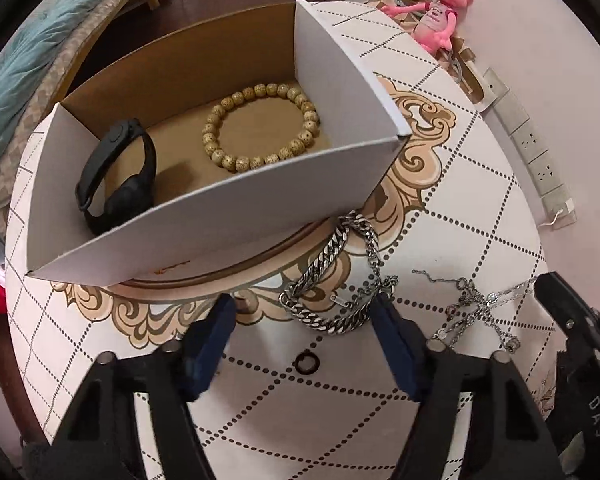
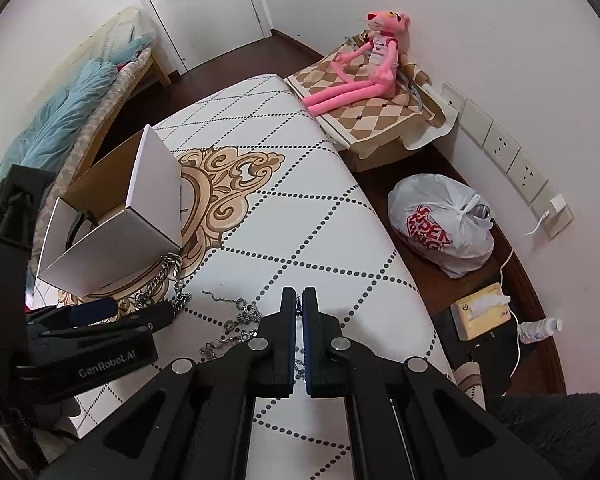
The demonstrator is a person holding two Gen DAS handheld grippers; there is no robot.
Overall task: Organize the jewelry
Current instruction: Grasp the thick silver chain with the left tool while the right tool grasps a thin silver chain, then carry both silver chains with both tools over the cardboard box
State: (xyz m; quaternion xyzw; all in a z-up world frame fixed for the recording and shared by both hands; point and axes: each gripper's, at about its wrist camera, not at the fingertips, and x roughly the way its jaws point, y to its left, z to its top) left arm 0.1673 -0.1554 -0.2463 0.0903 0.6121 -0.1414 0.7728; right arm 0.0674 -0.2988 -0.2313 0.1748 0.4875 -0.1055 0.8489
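An open white cardboard box [image 1: 220, 216] stands on the patterned table [image 1: 460, 208]. Inside it lie a beaded bracelet [image 1: 260, 128] and a black band [image 1: 116, 176]. A chunky silver chain [image 1: 328, 272] lies on the table against the box's front corner. My left gripper [image 1: 302, 312] points down over the chain and stands open, its right finger by the chain's edge and its left finger apart from it. A thin silver necklace [image 2: 236, 320] sprawls to the right. My right gripper [image 2: 299, 292] is shut on the necklace, and a strand shows in the slit between its fingers.
A small black ring [image 1: 306, 362] lies on the table between my left fingers. Past the table's right edge are a pink plush toy [image 2: 364, 72], a white plastic bag [image 2: 444, 224] and a tissue box [image 2: 480, 316]. A bed with a blue blanket [image 2: 68, 120] lies to the left.
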